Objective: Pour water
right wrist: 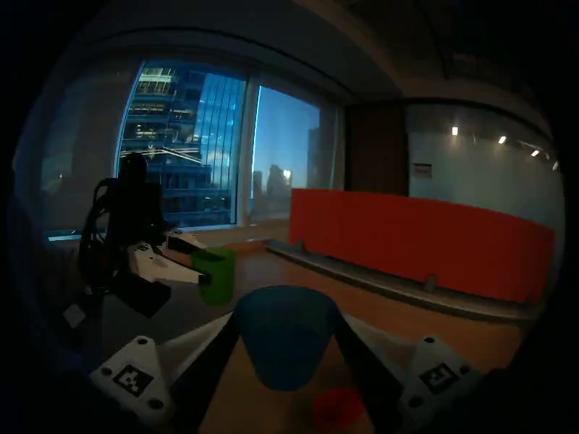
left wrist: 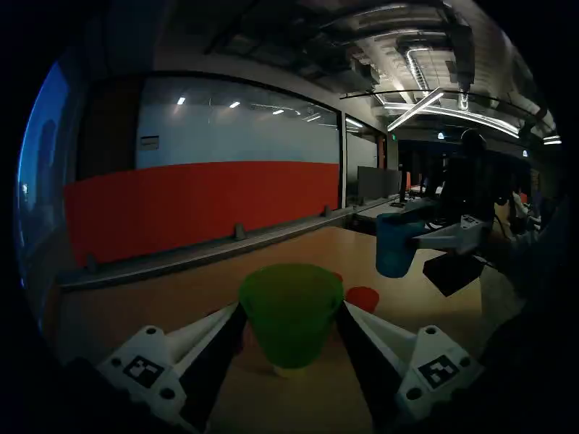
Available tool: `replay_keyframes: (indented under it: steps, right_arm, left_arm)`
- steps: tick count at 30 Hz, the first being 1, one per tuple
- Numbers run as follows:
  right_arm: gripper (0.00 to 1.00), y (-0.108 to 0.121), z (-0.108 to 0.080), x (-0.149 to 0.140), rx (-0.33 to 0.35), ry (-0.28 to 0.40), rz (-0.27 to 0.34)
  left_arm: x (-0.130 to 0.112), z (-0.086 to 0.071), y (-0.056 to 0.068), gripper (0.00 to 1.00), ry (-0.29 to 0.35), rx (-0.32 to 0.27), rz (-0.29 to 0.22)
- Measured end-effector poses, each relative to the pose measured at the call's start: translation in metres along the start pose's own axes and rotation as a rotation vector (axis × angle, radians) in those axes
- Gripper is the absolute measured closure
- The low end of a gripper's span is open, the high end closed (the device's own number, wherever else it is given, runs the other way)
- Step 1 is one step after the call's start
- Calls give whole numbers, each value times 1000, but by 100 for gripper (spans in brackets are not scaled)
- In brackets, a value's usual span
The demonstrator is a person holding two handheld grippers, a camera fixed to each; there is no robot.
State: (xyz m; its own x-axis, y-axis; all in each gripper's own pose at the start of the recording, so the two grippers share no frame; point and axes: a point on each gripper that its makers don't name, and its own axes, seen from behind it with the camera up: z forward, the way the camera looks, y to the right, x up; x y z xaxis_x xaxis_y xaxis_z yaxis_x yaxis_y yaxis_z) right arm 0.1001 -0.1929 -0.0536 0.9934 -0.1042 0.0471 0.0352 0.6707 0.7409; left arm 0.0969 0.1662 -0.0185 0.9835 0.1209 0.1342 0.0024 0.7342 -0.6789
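Left gripper [left wrist: 289,309]: clenched on green cup [left wrist: 291,329], above wooden table [left wrist: 354,253]. Right gripper [right wrist: 286,322]: clenched on blue cup [right wrist: 284,351], near red round object [right wrist: 336,409]. Square coded markers [left wrist: 142,370] on fingers; wall sign [left wrist: 149,142] illegible.

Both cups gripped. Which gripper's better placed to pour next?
Right, probably: right gripper holds the blue cup upright, clear of the table, close to the green cup in the left gripper. Water isn't visible in either.

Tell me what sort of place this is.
Probably a high-rise office: a long wooden table with a red partition, exposed ceiling ducts and strip lights, and big windows facing lit towers.
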Motion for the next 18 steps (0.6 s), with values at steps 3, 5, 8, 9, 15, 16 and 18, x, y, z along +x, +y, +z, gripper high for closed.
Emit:
replay_keyframes:
  steps: [3,5,8,9,15,16,18]
  right_arm:
    - [8,1,-1,1,-1,0,-1]
    - [8,2,-1,2,-2,0,-2]
    - [8,4,-2,3,-4,-1,-4]
    - [8,4,-3,3,-4,-1,-4]
    - [8,5,-3,3,-5,-7,-11]
    - [8,6,-4,3,-5,-8,-14]
    - [8,6,-4,4,-4,-9,-19]
  left_arm:
    - [4,0,3,14,13,-6,0]
    - [5,0,4,14,19,-7,1]
    - [8,0,6,14,25,-9,1]
    - [9,0,6,14,28,-11,1]
    - [13,1,10,14,37,-22,4]
    - [13,1,11,14,38,-23,8]
    - [14,1,12,14,39,-24,14]
